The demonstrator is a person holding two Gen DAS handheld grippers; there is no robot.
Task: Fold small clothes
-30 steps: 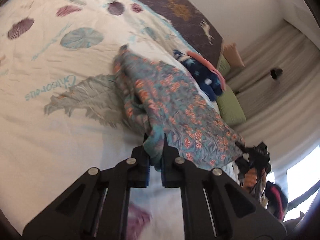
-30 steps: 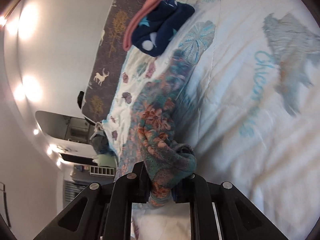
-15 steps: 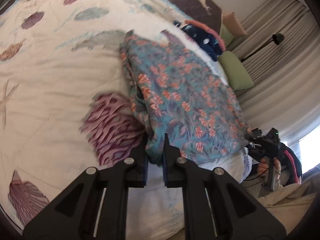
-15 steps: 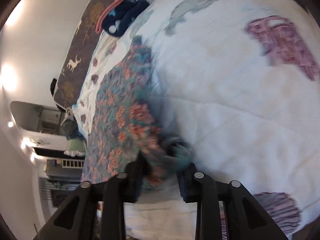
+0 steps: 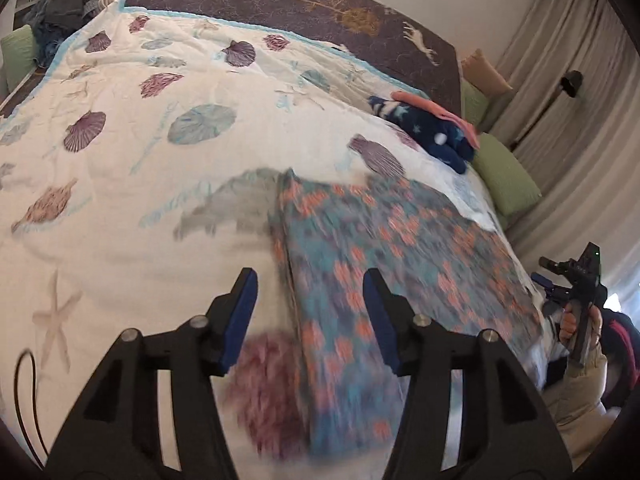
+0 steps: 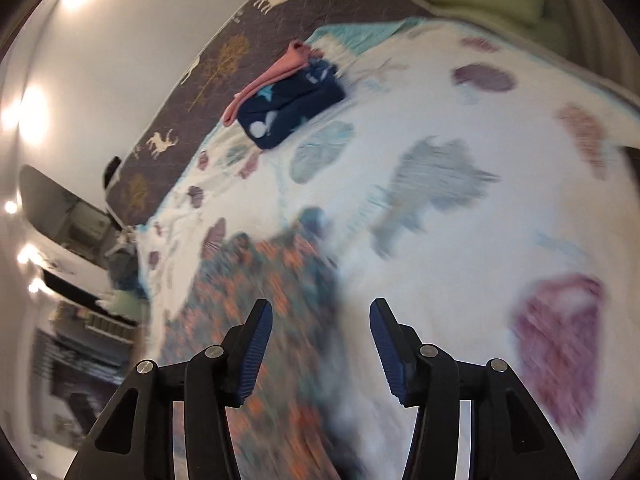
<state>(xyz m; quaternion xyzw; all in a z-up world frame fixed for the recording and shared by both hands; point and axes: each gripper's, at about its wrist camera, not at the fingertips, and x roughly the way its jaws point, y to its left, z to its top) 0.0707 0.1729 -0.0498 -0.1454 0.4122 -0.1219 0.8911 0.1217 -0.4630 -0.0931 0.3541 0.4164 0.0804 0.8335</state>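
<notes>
A teal cloth with orange flowers [image 5: 384,264] lies spread flat on the white bedspread [image 5: 160,168]. My left gripper [image 5: 310,292] is open and empty just above the cloth's near left edge. In the right wrist view the same floral cloth [image 6: 256,304] lies at lower left, blurred. My right gripper [image 6: 320,324] is open and empty above the cloth's right edge. The right gripper also shows in the left wrist view [image 5: 572,292], held in a hand beyond the cloth's right side.
A folded navy star-print garment with a pink one [image 5: 432,128] sits near the bed's far right; it also shows in the right wrist view [image 6: 288,100]. Green pillows [image 5: 504,176] lie off the bed's right side. A dark deer-print blanket [image 5: 320,4] lies along the far edge.
Both grippers held corners of the floral cloth, drew it back flat over the bed and have now opened and let go. The cloth lies spread out.
</notes>
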